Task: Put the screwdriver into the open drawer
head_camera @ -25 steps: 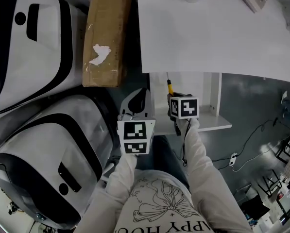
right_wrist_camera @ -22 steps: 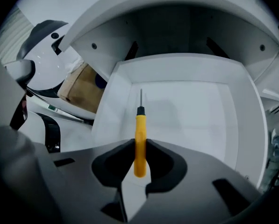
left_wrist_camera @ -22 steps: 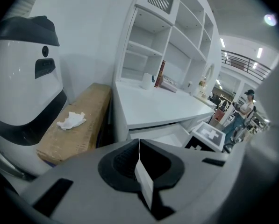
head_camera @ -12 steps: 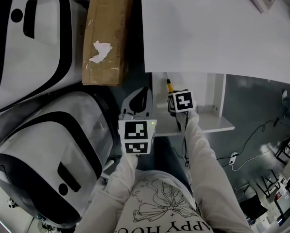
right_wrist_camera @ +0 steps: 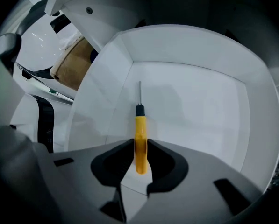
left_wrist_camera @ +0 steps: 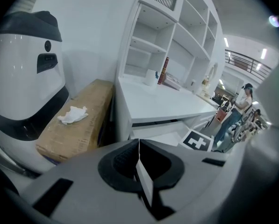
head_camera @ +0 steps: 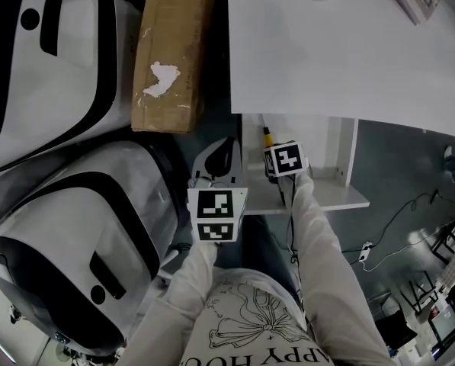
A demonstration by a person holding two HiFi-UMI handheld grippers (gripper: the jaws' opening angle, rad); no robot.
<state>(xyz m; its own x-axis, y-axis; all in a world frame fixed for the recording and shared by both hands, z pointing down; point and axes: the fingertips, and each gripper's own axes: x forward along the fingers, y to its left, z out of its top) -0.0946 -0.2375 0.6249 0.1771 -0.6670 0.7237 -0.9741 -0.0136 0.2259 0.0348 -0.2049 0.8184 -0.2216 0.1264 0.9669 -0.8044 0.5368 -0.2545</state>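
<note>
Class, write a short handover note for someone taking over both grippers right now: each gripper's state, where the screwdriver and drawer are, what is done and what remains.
Right gripper: jaws shut on the yellow handle of the screwdriver, tip pointing into the open drawer.
Left gripper: jaws together, holding nothing, beside the drawer's left side.
Done: drawer open, screwdriver gripped and held inside the drawer's outline.
Left: lower it onto the drawer floor, open the jaws, pull the gripper out.

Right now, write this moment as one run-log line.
right gripper: shut on screwdriver | screwdriver: over open drawer, not released | left gripper: shut, empty
</note>
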